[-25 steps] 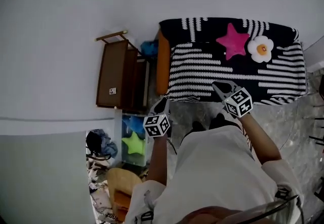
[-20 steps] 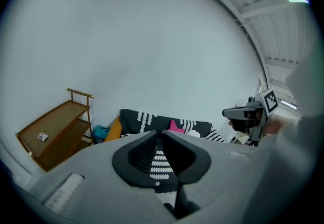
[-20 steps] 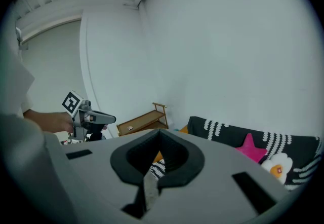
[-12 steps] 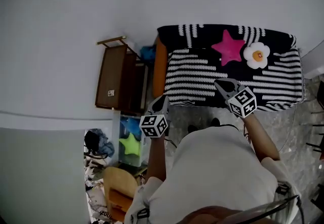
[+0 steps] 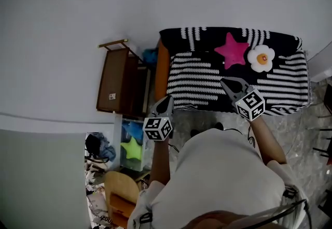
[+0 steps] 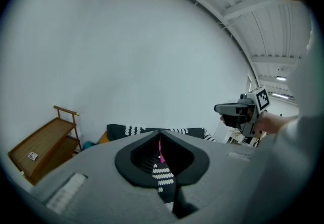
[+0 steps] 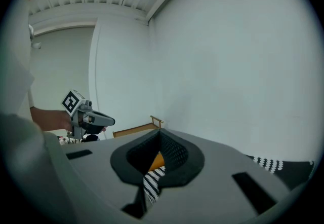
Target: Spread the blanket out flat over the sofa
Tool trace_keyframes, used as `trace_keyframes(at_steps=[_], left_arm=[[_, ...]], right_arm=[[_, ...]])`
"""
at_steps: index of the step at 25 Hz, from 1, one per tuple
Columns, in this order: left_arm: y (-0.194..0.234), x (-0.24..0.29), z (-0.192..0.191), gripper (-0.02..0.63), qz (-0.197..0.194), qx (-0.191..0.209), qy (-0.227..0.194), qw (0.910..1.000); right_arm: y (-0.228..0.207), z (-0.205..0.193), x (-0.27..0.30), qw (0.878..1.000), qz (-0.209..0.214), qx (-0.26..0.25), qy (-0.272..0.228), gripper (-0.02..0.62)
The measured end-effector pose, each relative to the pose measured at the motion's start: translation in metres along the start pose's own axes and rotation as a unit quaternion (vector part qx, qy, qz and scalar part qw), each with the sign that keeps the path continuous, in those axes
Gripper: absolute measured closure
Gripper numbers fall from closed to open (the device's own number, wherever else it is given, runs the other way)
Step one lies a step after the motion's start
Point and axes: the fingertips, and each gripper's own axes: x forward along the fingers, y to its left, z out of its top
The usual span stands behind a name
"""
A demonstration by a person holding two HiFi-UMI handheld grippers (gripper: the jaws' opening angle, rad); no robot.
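The black-and-white striped blanket [image 5: 233, 75] lies spread over the sofa, whose orange arm [image 5: 162, 70] shows at the left end. A pink star cushion [image 5: 232, 49] and a flower cushion [image 5: 261, 58] rest on the blanket by the backrest. My left gripper [image 5: 165, 102] hangs in front of the sofa's left front corner. Its jaws are closing and meet at the tips [image 6: 159, 132] with nothing between them. My right gripper [image 5: 224, 82] hovers over the seat's front edge. Its jaws also meet [image 7: 161, 132], holding nothing.
A brown wooden shelf [image 5: 122, 80] stands left of the sofa against the wall. Nearer me on the left are a green star cushion [image 5: 133, 146], a round wooden seat [image 5: 122, 191] and floor clutter [image 5: 101, 147]. Marble floor [image 5: 306, 124] lies to the right.
The sofa has shifted slightly up and left in the head view. Both grippers have stayed in front of it, the right one drifting a little to the right.
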Motion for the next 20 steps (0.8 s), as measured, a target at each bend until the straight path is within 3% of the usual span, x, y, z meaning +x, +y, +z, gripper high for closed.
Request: trace_keyframes(at_steps=[20], left_arm=[[0.0024,0.0066,0.0023,0.581,0.01,-0.006,-0.007,0.9999]], right_arm=[[-0.0039,-0.0042,0.0031,1.0,0.002,0.005,0.003,0.594]])
